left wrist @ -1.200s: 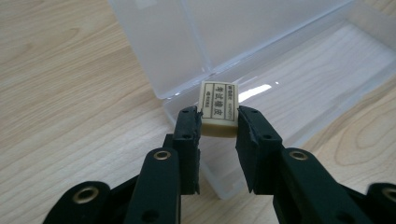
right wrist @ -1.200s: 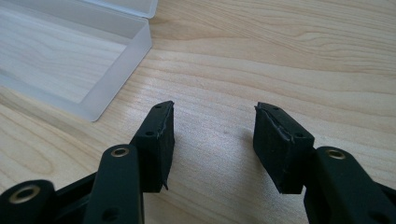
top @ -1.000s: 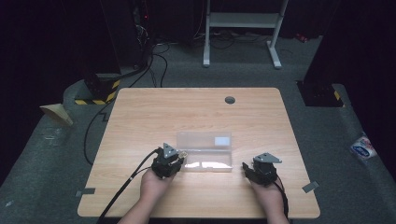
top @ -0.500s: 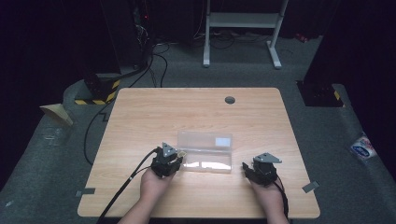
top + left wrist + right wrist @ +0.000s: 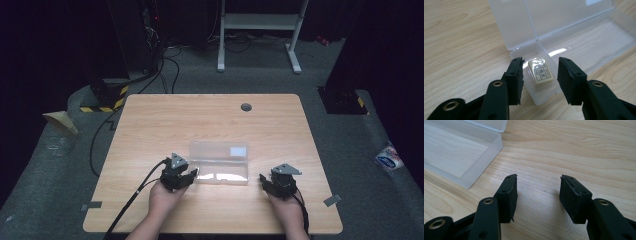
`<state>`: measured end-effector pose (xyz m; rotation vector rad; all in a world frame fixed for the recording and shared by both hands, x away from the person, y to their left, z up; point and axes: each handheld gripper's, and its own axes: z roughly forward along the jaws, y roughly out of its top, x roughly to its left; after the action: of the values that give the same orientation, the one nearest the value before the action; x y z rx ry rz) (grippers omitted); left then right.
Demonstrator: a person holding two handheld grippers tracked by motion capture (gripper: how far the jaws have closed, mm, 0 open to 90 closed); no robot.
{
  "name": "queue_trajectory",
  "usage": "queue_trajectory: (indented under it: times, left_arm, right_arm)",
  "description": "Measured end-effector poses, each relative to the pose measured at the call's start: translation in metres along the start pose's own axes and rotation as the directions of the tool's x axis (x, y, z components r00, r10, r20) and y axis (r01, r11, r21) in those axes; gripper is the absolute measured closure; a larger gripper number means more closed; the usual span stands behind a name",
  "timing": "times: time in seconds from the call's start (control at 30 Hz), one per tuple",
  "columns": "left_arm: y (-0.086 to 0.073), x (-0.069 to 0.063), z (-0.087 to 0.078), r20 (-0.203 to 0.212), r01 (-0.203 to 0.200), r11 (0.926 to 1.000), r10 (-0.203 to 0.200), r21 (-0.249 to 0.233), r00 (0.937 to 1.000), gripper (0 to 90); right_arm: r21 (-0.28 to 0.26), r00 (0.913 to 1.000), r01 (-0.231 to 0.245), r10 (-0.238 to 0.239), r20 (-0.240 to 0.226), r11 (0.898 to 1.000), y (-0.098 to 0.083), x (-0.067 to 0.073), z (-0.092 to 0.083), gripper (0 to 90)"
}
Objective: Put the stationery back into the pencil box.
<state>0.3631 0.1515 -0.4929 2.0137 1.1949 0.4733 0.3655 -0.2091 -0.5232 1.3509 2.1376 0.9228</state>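
Dark room, grey carpet, pale wooden worktop point(image 5: 210, 120) at centre of the high view. Clear plastic box point(image 5: 220, 162) lying open in the lower middle of the worktop, lid flat behind the tray. Small wrapped eraser point(image 5: 540, 71) resting in the tray's narrow end compartment, lower centre of the left gripper view. Left tongs point(image 5: 181, 176) at the box's left end, spread wide to either side of the eraser, holding nothing. Right tongs point(image 5: 276, 185) right of the box, apart from it, likewise spread wide over bare wood, empty.
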Motion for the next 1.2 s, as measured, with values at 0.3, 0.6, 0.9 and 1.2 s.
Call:
queue_trajectory:
  times: [0.3,0.6,0.9,1.2]
  left_arm:
    - [-0.005,0.016,-0.012,0.045,-0.029,0.9987,0.031,-0.043,0.9985,32.8]
    - [-0.028,0.054,-0.03,0.012,-0.027,0.9996,0.027,0.001,0.9996,15.5]
    - [-0.074,0.107,-0.046,-0.116,0.016,0.9978,-0.008,0.064,0.9933,10.6]
    - [-0.089,0.116,-0.054,-0.155,0.06,0.9981,-0.057,0.013,0.9863,13.5]
  right_arm:
    - [0.001,1.0,-0.003,0.003,0.0,1.0,0.0,0.0,0.0,47.9]
    - [0.001,1.0,-0.008,0.008,0.0,1.0,0.0,0.001,0.0,47.9]
    - [-0.002,1.0,0.0,0.0,0.0,1.0,0.001,0.0,0.001,47.4]
    - [0.0,1.0,-0.005,0.005,0.009,1.0,0.0,0.001,0.0,46.6]
